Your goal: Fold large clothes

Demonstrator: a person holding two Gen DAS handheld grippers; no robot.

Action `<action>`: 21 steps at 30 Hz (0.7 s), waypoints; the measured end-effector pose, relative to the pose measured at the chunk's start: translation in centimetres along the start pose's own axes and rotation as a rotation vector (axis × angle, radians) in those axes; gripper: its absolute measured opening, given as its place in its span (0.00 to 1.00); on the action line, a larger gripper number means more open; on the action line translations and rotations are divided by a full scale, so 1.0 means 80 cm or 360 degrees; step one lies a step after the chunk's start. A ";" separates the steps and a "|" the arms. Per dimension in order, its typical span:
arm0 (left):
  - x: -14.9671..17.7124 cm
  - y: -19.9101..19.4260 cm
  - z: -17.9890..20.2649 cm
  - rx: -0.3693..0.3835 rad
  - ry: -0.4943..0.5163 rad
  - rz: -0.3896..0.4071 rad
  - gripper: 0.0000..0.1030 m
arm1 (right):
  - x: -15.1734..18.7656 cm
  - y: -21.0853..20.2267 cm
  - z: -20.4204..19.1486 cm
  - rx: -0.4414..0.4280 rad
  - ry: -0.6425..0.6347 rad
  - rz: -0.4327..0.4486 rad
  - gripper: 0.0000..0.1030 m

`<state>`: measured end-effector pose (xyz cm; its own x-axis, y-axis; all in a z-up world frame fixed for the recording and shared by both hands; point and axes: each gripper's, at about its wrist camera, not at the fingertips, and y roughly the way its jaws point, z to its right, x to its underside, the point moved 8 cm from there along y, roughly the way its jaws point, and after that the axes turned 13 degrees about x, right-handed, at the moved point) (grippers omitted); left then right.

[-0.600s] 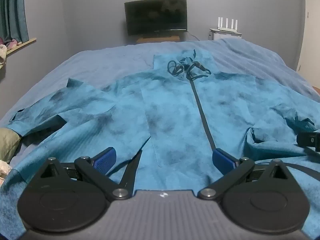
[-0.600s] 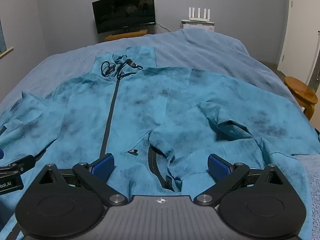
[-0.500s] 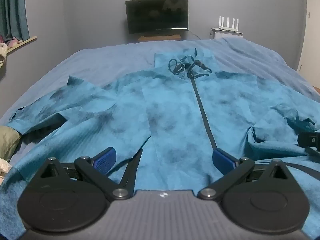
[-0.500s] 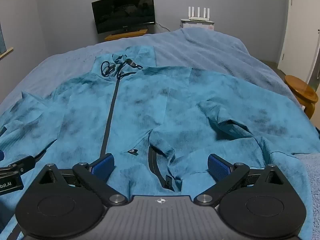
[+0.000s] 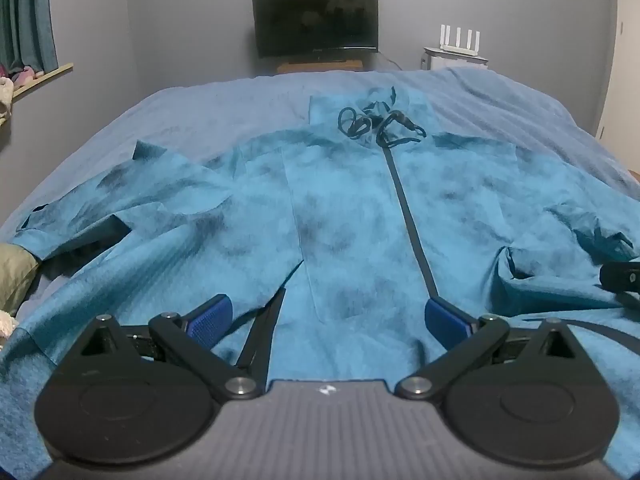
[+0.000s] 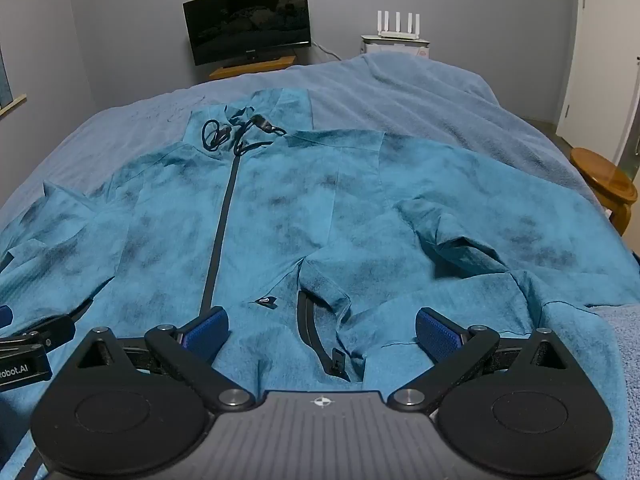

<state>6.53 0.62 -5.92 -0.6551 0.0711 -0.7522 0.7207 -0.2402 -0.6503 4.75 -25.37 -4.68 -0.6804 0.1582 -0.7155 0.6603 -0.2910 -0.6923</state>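
A large teal jacket with dark mottling lies front-up and spread across the bed, collar and black drawcords at the far end. A black zip runs down its middle. My left gripper hovers open over the near hem left of the zip, nothing between its blue pads. My right gripper hovers open over the jacket near a pocket zip and a rumpled fold. Both sleeves lie crumpled at the sides. Part of each gripper shows at the edge of the other's view.
The bed has a blue-grey cover. Beyond its far end stand a dark monitor and a white router. A wooden stool stands at the right of the bed. A curtain and window sill are at the left.
Both views have tilted a little, so the room and jacket sit slightly lower in frame. The jacket has not moved and both grippers stay open.
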 end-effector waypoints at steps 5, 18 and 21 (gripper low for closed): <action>0.000 0.000 0.000 -0.0001 0.0003 -0.0001 1.00 | 0.001 -0.001 -0.002 0.0001 -0.0001 0.0000 0.99; 0.004 0.005 -0.005 0.0000 -0.0016 -0.0027 1.00 | 0.001 -0.002 -0.001 0.0000 -0.0001 -0.0001 0.99; 0.004 0.006 -0.006 0.0001 -0.0019 -0.0032 1.00 | 0.001 -0.001 -0.001 0.0000 0.0000 -0.0001 0.99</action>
<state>6.74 0.97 -6.54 -0.6722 0.0642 -0.7376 0.7071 -0.2397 -0.6652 4.65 -25.25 -4.67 -0.6809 0.1584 -0.7151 0.6600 -0.2906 -0.6928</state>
